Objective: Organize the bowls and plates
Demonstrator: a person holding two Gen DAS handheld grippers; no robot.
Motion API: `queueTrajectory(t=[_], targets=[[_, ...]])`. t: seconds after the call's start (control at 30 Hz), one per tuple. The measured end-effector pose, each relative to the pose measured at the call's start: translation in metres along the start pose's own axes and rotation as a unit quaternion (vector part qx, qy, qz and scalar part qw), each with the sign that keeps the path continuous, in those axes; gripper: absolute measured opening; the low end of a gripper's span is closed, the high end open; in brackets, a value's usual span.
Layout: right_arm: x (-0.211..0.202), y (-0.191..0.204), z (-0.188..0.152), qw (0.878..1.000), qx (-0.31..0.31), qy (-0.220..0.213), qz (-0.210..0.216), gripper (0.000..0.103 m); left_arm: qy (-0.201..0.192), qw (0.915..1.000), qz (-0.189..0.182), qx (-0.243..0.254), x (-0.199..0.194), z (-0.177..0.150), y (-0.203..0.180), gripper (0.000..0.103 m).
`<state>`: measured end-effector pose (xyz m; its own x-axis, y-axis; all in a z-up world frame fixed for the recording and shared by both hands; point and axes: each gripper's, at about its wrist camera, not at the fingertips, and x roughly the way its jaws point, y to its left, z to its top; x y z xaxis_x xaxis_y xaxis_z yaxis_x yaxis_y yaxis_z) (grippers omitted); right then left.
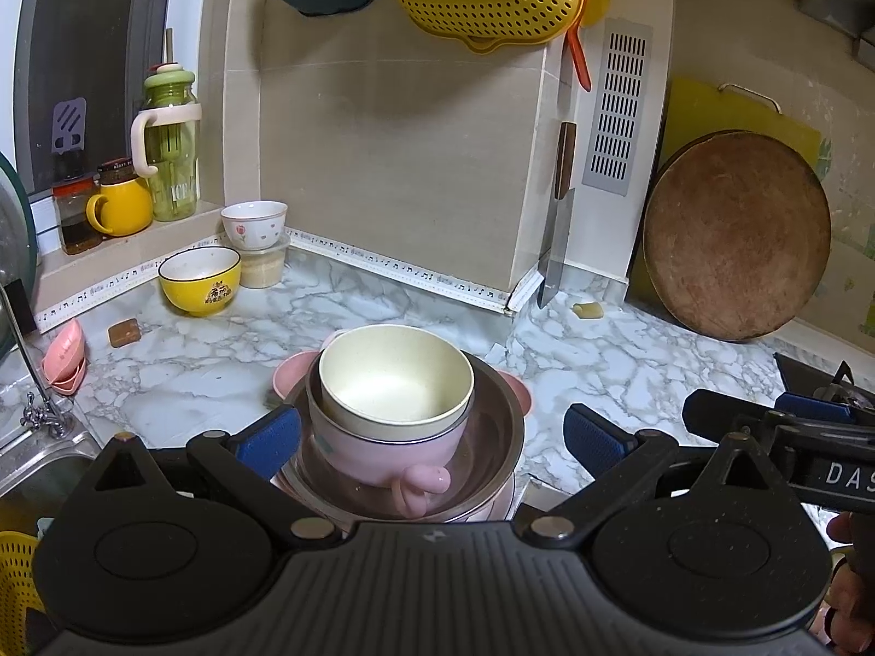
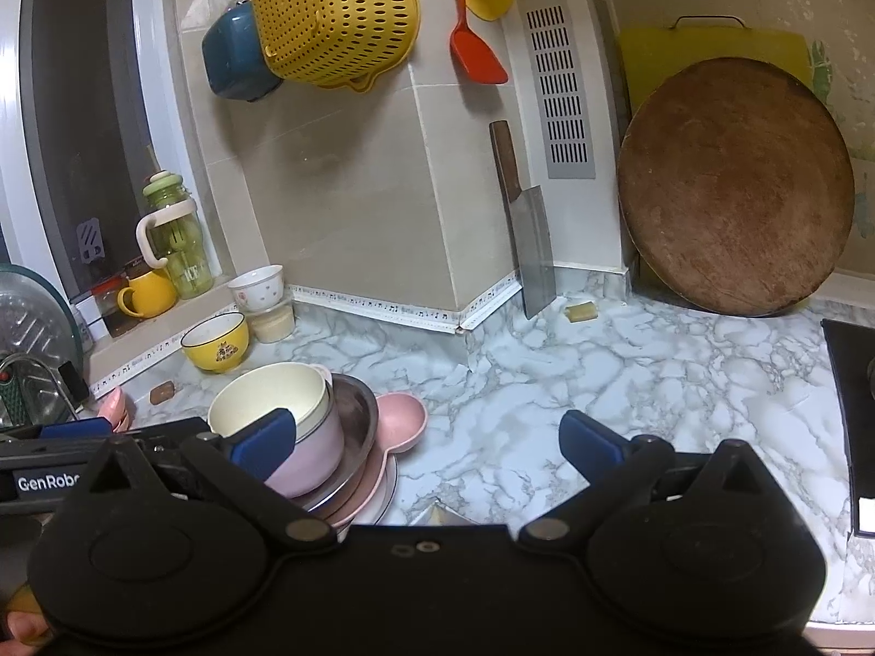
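A stack of dishes stands on the marble counter. On top is a cream bowl (image 1: 396, 377) (image 2: 268, 399), nested in a pink handled bowl (image 1: 383, 454) (image 2: 311, 454). Both sit in a steel bowl (image 1: 492, 448) (image 2: 355, 421) over a pink eared plate (image 1: 287, 377) (image 2: 402, 421). My left gripper (image 1: 432, 437) is open, its blue pads either side of the stack and touching nothing. My right gripper (image 2: 426, 437) is open too, just right of the stack and holding nothing. A yellow bowl (image 1: 199, 281) (image 2: 216, 347) and a white flowered bowl (image 1: 254, 224) (image 2: 257, 287) stand at the back left.
A round wooden board (image 1: 735, 235) (image 2: 733, 186) and a cleaver (image 1: 555, 240) (image 2: 528, 240) lean on the back wall. A sink (image 1: 33, 464) lies left, a stove edge (image 2: 853, 410) right. Small pink dishes (image 1: 65, 361) and jars on a sill (image 1: 117, 202) sit at the left.
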<state>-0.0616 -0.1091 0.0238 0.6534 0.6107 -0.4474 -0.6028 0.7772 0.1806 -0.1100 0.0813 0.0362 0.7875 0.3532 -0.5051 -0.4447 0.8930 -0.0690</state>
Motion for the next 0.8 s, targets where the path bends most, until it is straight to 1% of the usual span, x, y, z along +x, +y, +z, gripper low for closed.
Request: queueTrajectory(t=[0.2, 0.37, 0.53, 0.8], targets=[[0.000, -0.001, 0.001, 1.000, 0.000, -0.001, -0.002, 0.103, -0.004, 1.0000, -0.004, 0.000, -0.001, 0.001, 0.000, 0.103], [0.005, 0.000, 0.002, 1.000, -0.003, 0.009, -0.004, 0.103, 0.009, 0.9999, -0.004, -0.006, 0.005, 0.001, 0.001, 0.103], [0.009, -0.001, 0.003, 1.000, 0.000, 0.017, -0.008, 0.103, 0.022, 0.9996, 0.005, -0.018, 0.011, 0.000, 0.006, 0.103], [0.020, 0.002, 0.003, 0.999, -0.001, 0.032, -0.002, 0.103, 0.040, 0.9988, 0.011, -0.028, 0.018, -0.001, 0.014, 0.103]])
